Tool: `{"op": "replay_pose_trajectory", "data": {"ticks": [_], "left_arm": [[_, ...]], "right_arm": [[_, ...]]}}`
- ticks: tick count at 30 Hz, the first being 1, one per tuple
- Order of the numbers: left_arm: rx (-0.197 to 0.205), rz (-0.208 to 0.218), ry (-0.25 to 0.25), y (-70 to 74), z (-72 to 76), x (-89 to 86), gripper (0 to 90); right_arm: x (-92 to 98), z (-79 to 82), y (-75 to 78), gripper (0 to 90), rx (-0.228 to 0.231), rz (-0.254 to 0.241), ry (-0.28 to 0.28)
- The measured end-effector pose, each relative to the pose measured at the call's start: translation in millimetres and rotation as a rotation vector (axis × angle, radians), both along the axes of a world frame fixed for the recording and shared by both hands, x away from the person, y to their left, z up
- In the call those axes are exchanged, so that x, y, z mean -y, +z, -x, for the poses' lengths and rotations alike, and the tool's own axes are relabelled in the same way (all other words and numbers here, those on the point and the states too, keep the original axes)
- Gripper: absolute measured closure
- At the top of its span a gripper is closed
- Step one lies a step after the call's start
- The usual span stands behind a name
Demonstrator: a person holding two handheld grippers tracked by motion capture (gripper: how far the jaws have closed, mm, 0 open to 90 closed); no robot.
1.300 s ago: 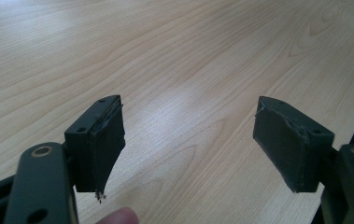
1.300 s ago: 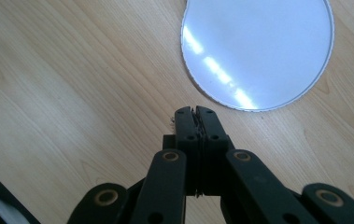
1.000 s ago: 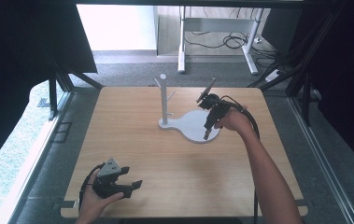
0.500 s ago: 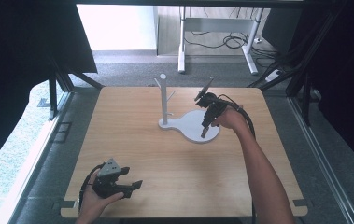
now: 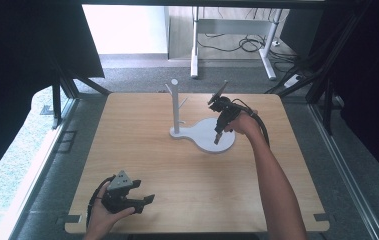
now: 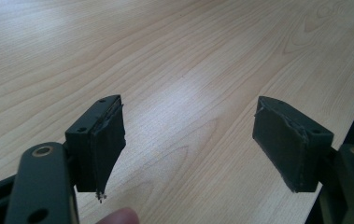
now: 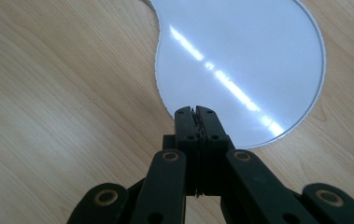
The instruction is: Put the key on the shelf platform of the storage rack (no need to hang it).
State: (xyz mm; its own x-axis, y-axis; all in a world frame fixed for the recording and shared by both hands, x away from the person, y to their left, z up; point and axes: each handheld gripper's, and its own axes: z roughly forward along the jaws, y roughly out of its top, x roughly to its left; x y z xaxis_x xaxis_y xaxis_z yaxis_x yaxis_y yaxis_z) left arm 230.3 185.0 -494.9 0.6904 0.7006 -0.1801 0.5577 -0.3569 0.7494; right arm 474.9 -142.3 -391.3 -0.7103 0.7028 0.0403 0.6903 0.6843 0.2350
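A white stand with an upright post [image 5: 175, 104] and short pegs rises from a flat white base plate [image 5: 204, 135] at the table's far middle. My right gripper [image 5: 217, 138] points down over the round part of that plate [image 7: 240, 60], jaws pressed together with nothing between them [image 7: 196, 112]. My left gripper [image 5: 147, 200] rests in a hand near the table's front left edge. Its two black jaws stand wide apart over bare wood [image 6: 188, 140], holding nothing.
The wooden table [image 5: 142, 150] has notches at its front corners. Dark curtains hang left and right. A white desk frame [image 5: 227, 30] and cables lie on the floor beyond the far edge. A cable [image 5: 262, 127] trails from my right gripper.
My right gripper has shifted slightly, its tip lowering over the white base plate. The left gripper has stayed put.
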Motion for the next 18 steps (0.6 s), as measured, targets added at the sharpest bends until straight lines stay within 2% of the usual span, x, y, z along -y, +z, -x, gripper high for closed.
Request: {"op": "replay_pose_trajectory", "data": {"ticks": [14,18], "left_arm": [[0.002,0.0,-0.004,1.2,0.2,-0.2,25.4],[0.0,0.0,-0.006,0.9,0.2,0.0,25.4]], "right_arm": [[-7.6,-14.7,-4.3,89.8,0.005,0.013,-0.022],[-12.0,-18.1,-7.8,89.8,0.023,0.02,-0.028]]}}
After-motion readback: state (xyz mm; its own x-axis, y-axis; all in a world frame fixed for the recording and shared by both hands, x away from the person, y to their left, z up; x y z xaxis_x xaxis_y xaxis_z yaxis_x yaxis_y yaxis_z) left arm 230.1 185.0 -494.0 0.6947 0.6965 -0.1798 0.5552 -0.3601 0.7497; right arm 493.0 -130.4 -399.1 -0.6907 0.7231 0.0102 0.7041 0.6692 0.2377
